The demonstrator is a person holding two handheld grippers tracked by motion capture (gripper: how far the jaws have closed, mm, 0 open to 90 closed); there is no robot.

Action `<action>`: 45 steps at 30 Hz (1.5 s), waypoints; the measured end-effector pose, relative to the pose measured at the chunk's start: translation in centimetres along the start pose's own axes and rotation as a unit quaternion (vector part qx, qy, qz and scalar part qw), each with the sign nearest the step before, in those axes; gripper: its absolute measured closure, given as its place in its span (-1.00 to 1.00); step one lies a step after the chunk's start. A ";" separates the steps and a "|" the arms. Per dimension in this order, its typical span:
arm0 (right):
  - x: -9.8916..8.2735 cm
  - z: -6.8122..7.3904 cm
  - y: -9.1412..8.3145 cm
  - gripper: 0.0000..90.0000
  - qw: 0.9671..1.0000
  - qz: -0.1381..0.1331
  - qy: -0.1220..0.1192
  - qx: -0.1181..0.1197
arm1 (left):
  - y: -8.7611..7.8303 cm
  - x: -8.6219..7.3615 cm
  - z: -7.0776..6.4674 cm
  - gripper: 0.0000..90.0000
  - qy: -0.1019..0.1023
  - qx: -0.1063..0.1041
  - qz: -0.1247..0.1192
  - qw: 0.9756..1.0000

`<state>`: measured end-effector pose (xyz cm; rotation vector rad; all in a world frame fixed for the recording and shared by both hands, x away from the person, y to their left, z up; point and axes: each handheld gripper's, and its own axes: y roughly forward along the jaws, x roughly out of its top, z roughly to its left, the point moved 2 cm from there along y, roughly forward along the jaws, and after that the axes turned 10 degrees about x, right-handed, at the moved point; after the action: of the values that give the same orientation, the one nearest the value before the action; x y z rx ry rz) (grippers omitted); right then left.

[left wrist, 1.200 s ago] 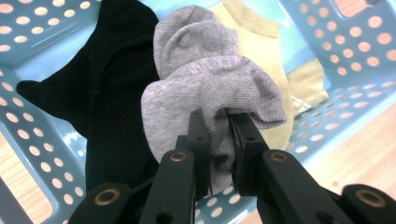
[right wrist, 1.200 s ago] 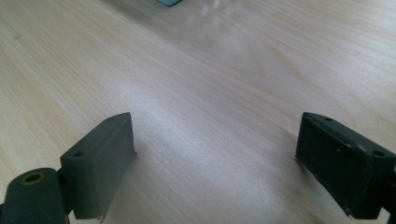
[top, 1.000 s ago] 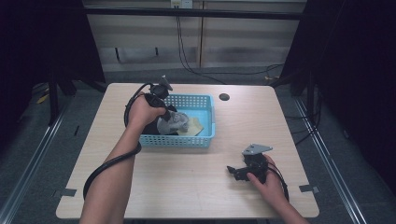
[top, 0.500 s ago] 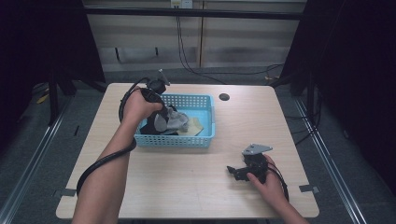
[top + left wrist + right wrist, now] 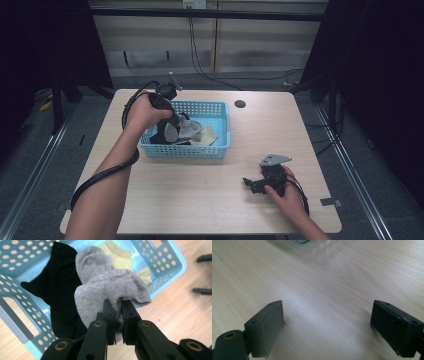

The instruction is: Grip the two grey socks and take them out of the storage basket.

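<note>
The tabletop (image 5: 200, 195) lies bare across its whole near half between the two forearms, wide enough for either hand to sweep through. The blue basket (image 5: 220, 150) stands left of centre toward the far side, its perforated walls a raised barrier on all four sides; entry is from above. Inside it, a black sock (image 5: 60, 295), a grey sock (image 5: 115, 287) and a yellowish sock (image 5: 120, 257) cover most of the floor. The left gripper (image 5: 172, 125) and its hand occupy the basket's left part. Right of the basket the surface is open up to a small dark hole (image 5: 240, 104) near the far edge. The right gripper (image 5: 252, 184) rests near the right front, with bare wood between its spread jaws.
</note>
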<state>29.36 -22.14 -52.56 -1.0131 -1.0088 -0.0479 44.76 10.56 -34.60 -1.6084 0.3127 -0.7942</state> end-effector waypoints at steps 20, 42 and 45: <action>0.0 0.0 0.0 -0.76 1.000 0.000 0.000 -0.001 | -0.6 -4.0 -3.4 0.85 0.055 -0.030 0.006 0.998; 0.0 0.0 0.0 -0.76 1.000 0.002 0.000 0.000 | 5.4 -8.5 -7.9 0.82 0.103 -0.059 0.014 0.993; 0.0 0.0 0.0 -0.76 1.000 0.002 0.000 0.000 | 6.2 -8.8 -8.2 0.82 0.107 -0.055 0.016 0.993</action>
<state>29.33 -22.15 -52.56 -1.0155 -1.0058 -0.0440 34.53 8.42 -43.19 -1.6188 0.5416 -0.9401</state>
